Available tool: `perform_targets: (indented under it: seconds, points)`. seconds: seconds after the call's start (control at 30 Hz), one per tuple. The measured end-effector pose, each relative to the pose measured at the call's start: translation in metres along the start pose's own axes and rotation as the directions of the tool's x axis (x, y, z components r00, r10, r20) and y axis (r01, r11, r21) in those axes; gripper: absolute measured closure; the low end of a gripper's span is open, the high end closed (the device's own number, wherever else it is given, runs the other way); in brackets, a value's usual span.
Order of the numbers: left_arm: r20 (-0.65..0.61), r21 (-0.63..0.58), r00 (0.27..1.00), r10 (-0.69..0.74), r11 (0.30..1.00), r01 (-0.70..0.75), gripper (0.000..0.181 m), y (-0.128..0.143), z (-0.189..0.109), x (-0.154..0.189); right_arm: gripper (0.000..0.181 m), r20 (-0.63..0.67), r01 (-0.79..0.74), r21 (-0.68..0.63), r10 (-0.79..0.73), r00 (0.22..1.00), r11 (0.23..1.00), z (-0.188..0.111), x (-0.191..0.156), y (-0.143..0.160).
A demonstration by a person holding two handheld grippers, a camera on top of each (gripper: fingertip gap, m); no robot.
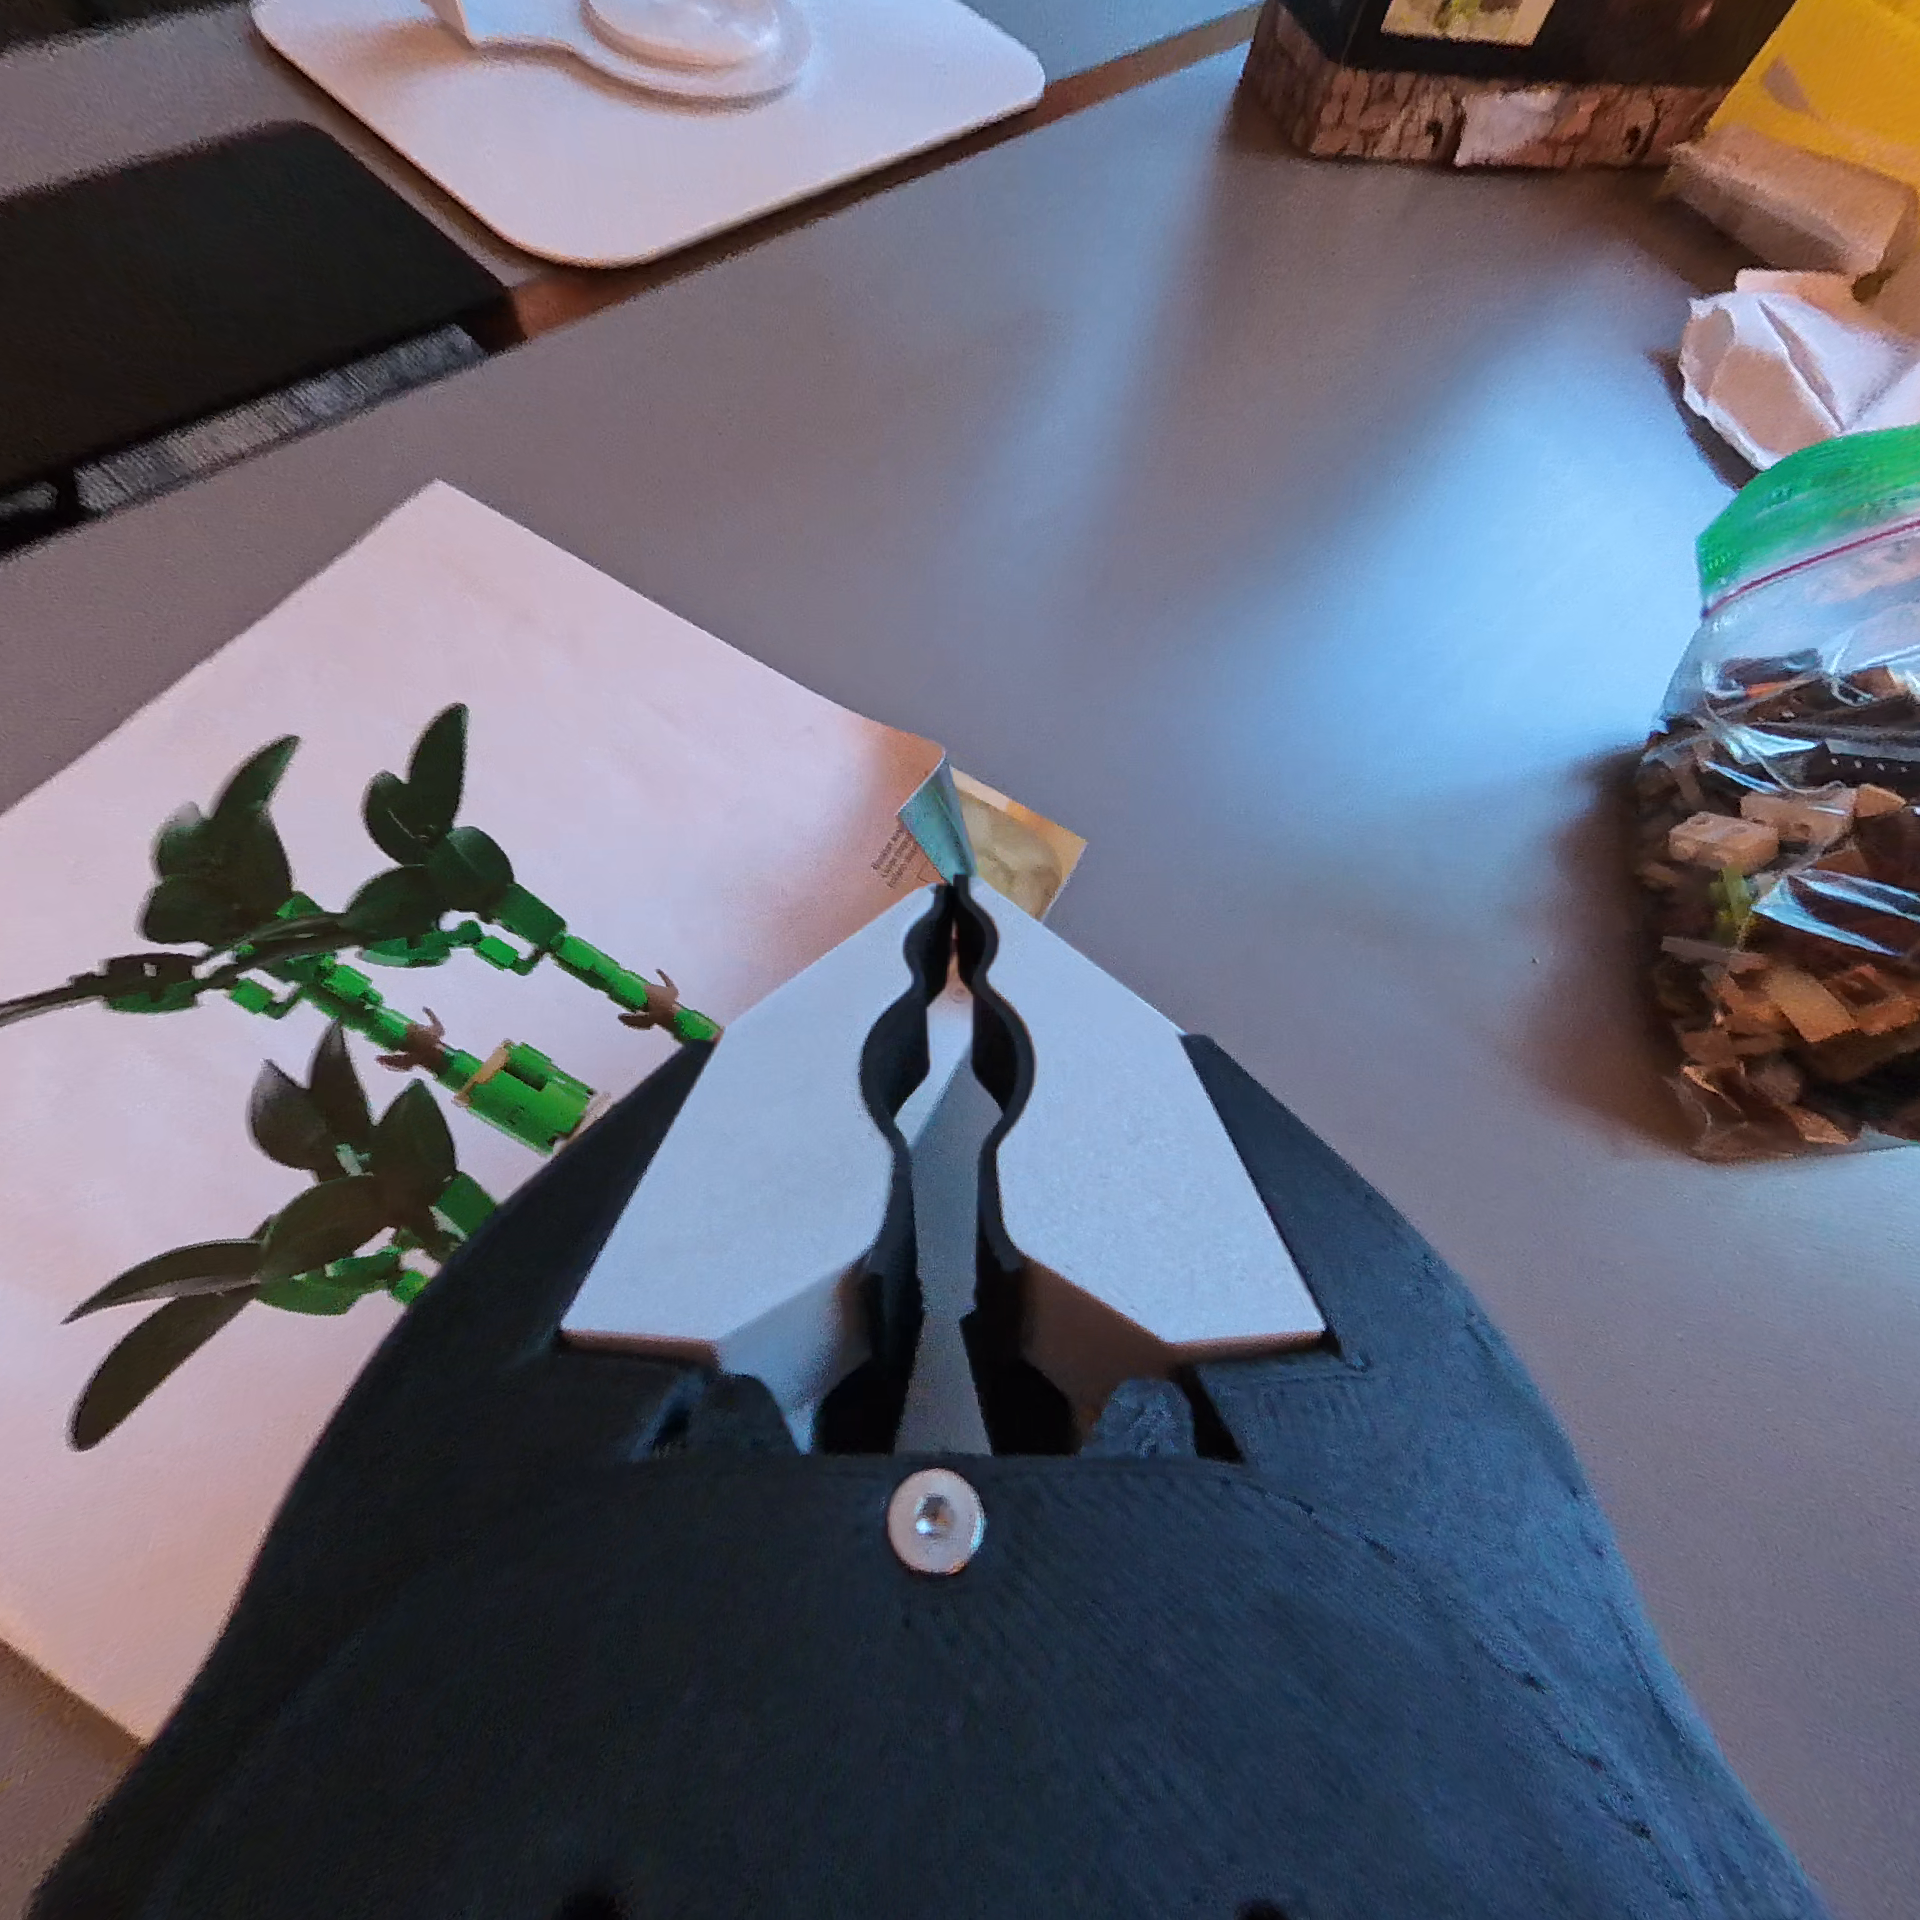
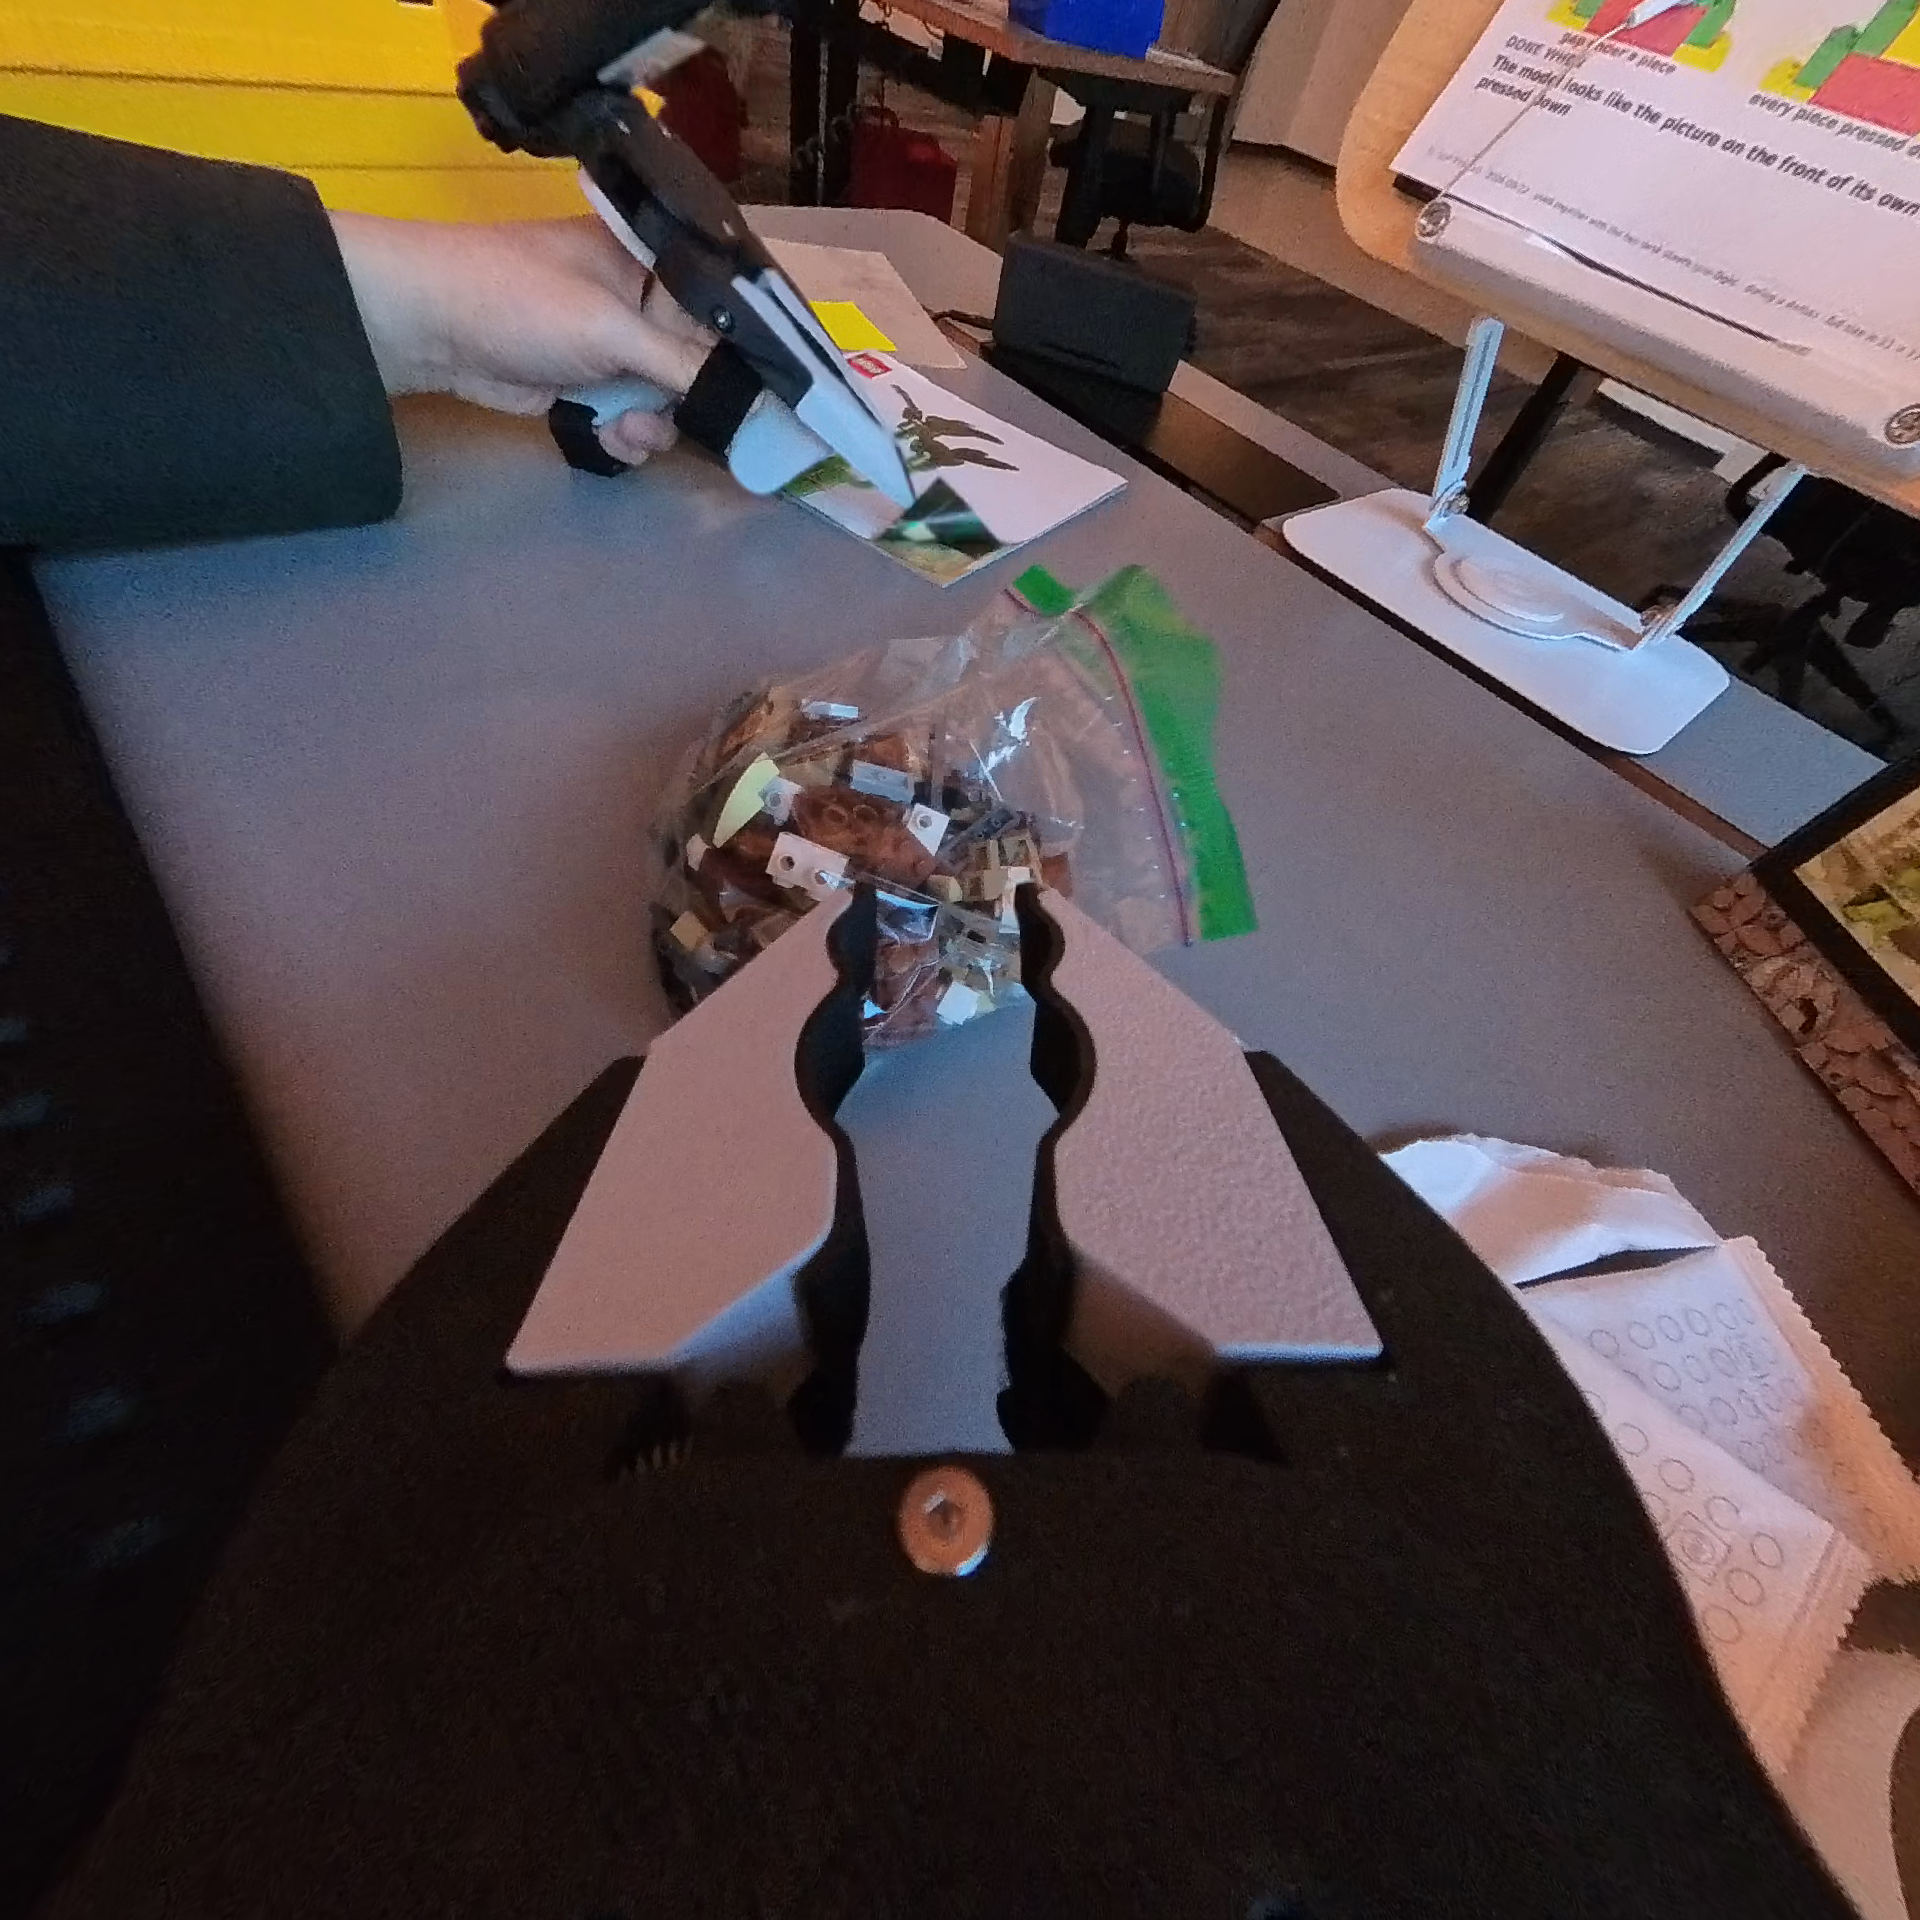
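Observation:
My left gripper (image 1: 956, 894) is shut on the lifted corner (image 1: 932, 828) of the top page of a white booklet (image 1: 520, 727) printed with a green brick plant. The booklet lies flat on the grey table (image 1: 1143, 468). The right wrist view shows the same left gripper (image 2: 902, 497), held in a person's hand (image 2: 499, 312), pinching that corner up from the booklet (image 2: 1039, 478). My right gripper (image 2: 940, 914) is shut on the near end of a clear zip bag of brown and tan bricks (image 2: 883, 790). The bag fills the gap between its pads and rests on the table. The bag also shows in the left wrist view (image 1: 1787, 883).
A white stand base (image 1: 644, 135) (image 2: 1507, 613) carries a tilted instruction sheet (image 2: 1662, 125) beyond the table edge. A bark-patterned box (image 1: 1455, 104) stands at the back. Torn white paper bags (image 2: 1662, 1351) (image 1: 1787, 364) lie beside the bag. A yellow bin (image 2: 260, 104) is behind the hand. Tip to tip, the grippers are about 30 cm apart.

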State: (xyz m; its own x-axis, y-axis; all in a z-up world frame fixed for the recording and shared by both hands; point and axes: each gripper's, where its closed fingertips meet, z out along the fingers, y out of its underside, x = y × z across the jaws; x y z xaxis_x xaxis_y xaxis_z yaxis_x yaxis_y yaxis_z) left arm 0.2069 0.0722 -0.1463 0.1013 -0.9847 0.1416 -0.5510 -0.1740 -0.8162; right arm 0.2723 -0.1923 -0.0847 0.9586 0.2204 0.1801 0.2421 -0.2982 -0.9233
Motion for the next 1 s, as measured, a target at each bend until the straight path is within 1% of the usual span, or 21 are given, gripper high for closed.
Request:
perform_targets:
  seconds: [0.13,0.27,0.4,0.5,0.67,0.83,0.9,0.97,1.0]
  points:
    - [0.038,0.046,0.999,0.0,0.999,-0.002,0.181,-0.009,-0.005,-0.006,0.154,0.0,0.009,-0.007,-0.009,1.0,1.0,0.001,-0.001,0.001]
    - [0.006,0.041,1.0,-0.029,0.999,0.028,0.181,-0.01,-0.004,-0.003,0.154,-0.003,0.017,-0.013,-0.017,1.0,1.0,0.001,0.0,0.002]
    - [-0.011,0.08,0.999,-0.041,0.996,0.041,0.181,-0.023,-0.012,0.002,0.155,-0.005,0.028,-0.017,-0.028,1.0,0.999,0.001,-0.001,0.003]
    - [0.03,0.111,0.998,-0.057,0.992,0.053,0.181,-0.029,-0.019,-0.006,0.154,-0.007,0.036,-0.016,-0.037,0.999,0.999,0.001,-0.001,0.003]
    - [0.077,0.194,0.985,-0.151,0.972,0.134,0.181,-0.038,-0.036,-0.022,0.155,-0.008,0.042,-0.016,-0.042,0.999,0.999,0.0,-0.001,0.003]
    - [0.147,0.296,0.966,-0.212,0.942,0.161,0.181,-0.052,-0.064,-0.036,0.155,-0.009,0.045,-0.014,-0.045,0.999,0.999,0.0,-0.001,0.003]
    - [0.145,0.296,0.965,-0.217,0.94,0.167,0.181,-0.052,-0.069,-0.035,0.154,-0.01,0.044,-0.014,-0.044,0.999,0.999,0.0,-0.001,0.003]
    - [0.116,0.254,0.98,-0.159,0.959,0.126,0.181,-0.047,-0.061,-0.024,0.155,-0.014,0.042,-0.014,-0.043,0.999,0.999,0.0,0.0,0.003]
    - [0.098,0.224,0.988,-0.116,0.97,0.091,0.171,-0.044,-0.053,-0.016,0.155,-0.014,0.039,-0.013,-0.039,0.999,0.999,0.0,0.0,0.003]
